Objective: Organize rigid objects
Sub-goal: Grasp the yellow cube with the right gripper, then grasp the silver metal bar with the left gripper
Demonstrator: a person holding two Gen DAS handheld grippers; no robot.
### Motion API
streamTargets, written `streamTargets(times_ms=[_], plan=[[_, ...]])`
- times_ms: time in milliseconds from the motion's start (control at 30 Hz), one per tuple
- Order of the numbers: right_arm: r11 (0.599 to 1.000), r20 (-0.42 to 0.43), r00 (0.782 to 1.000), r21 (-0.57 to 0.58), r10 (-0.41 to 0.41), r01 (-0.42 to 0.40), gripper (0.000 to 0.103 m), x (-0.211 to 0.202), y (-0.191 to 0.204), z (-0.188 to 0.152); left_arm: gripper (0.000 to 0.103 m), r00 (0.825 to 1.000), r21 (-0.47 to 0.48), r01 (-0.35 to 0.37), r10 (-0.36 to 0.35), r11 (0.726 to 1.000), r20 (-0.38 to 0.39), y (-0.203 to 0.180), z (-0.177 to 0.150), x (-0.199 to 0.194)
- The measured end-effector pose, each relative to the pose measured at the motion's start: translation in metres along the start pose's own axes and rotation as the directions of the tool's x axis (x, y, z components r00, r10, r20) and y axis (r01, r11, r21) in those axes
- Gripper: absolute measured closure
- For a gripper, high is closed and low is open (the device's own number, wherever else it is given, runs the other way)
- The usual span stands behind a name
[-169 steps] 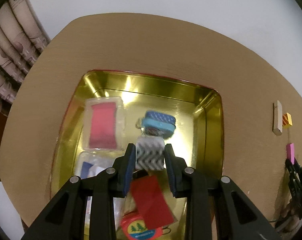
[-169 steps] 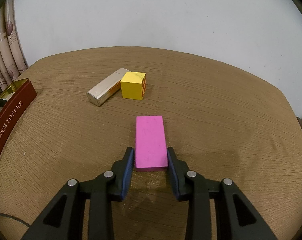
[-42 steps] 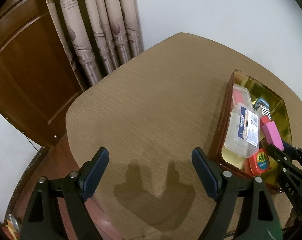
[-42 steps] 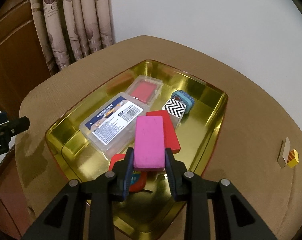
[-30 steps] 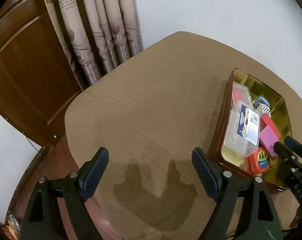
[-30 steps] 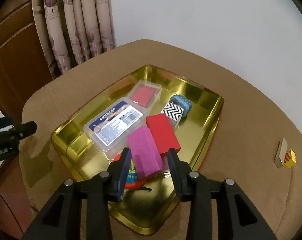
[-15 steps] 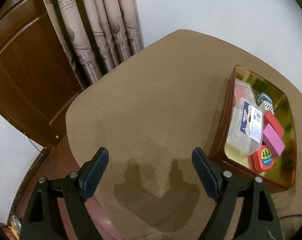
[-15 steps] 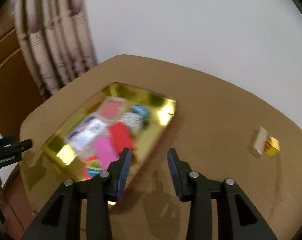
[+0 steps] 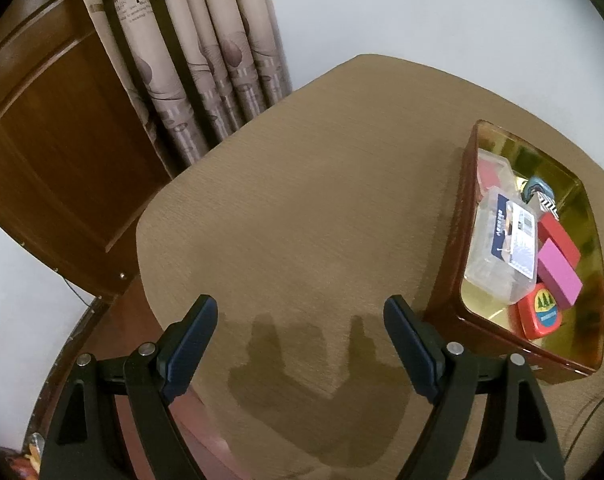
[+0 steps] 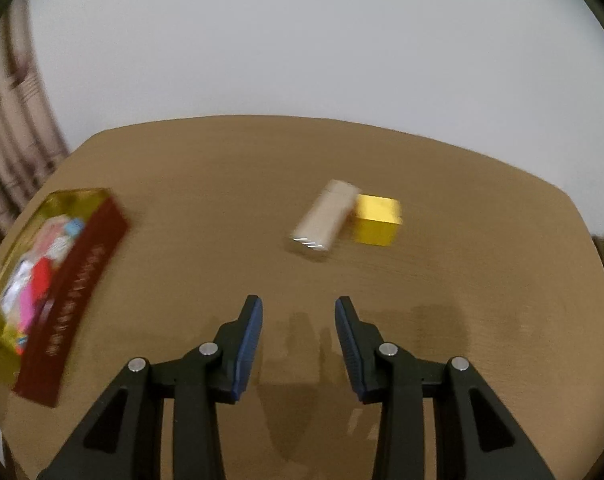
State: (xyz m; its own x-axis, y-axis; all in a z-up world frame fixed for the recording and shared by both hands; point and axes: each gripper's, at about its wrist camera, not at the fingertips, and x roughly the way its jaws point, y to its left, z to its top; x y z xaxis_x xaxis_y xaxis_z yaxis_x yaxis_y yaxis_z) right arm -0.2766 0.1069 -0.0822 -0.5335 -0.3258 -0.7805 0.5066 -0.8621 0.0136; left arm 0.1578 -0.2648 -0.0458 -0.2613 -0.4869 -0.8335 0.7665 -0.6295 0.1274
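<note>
The gold-lined tin (image 9: pixel 459 216) sat on the brown table (image 9: pixel 302 200), and everything else took its place from it. Inside the tin, a pink block (image 9: pixel 559 273) lay against a red block (image 9: pixel 559 239), both just beside a clear plastic case (image 9: pixel 501 248) with a printed label; a round red tape measure (image 9: pixel 539 316) rested at the tin's near end, and a black-and-white zigzag piece (image 9: pixel 547 205) and a small blue item (image 9: pixel 537 185) lay toward its far end. The left gripper (image 9: pixel 302 344) hung over bare table just beside the tin's dark red outer wall, its jaws spread wide with nothing between them. In the blurred right wrist view the tin (image 10: pixel 78 276) lay off to one side, and the right gripper (image 10: pixel 298 336) was over bare table well apart from it, its jaws parted by a moderate gap and holding nothing. Farther from the tin, a pale rectangular bar (image 10: pixel 325 216) lay touching a yellow cube (image 10: pixel 375 220) on the tabletop.
</note>
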Motion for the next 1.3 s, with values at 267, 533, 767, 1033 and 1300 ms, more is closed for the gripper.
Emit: streamTargets(times_ms=[267,533,767,1033,1300], plan=[[0.997,0.012,1.0,0.074,-0.007,0.006,0.064,0.03,-0.042,0.014,0.02,1.0,-0.004,-0.014,0.014,1.0,-0.024,0.001,-0.004,0.009],[0.999,0.02,1.0,0.05,-0.003,0.002,0.064,0.051,-0.037,0.028,0.02,0.998,0.01,-0.057,0.057,0.998,0.009,0.0,-0.005,0.005],[0.999,0.003,1.0,0.045,0.004,-0.004,0.064,0.067,-0.041,0.033,0.02,0.997,0.042,-0.06,0.058,0.997,0.051,-0.009,0.002,-0.012],[1.0,0.001,1.0,0.021,-0.007,0.007,0.073,0.063,-0.038,0.019,0.02,0.997,0.161,0.015,-0.027,0.987,0.073,-0.061,0.003,-0.034],[1.0,0.009,1.0,0.021,-0.02,0.02,0.073,0.045,-0.06,-0.003,0.02,0.981,0.306,0.133,-0.169,0.943,0.094,-0.14,0.004,-0.066]])
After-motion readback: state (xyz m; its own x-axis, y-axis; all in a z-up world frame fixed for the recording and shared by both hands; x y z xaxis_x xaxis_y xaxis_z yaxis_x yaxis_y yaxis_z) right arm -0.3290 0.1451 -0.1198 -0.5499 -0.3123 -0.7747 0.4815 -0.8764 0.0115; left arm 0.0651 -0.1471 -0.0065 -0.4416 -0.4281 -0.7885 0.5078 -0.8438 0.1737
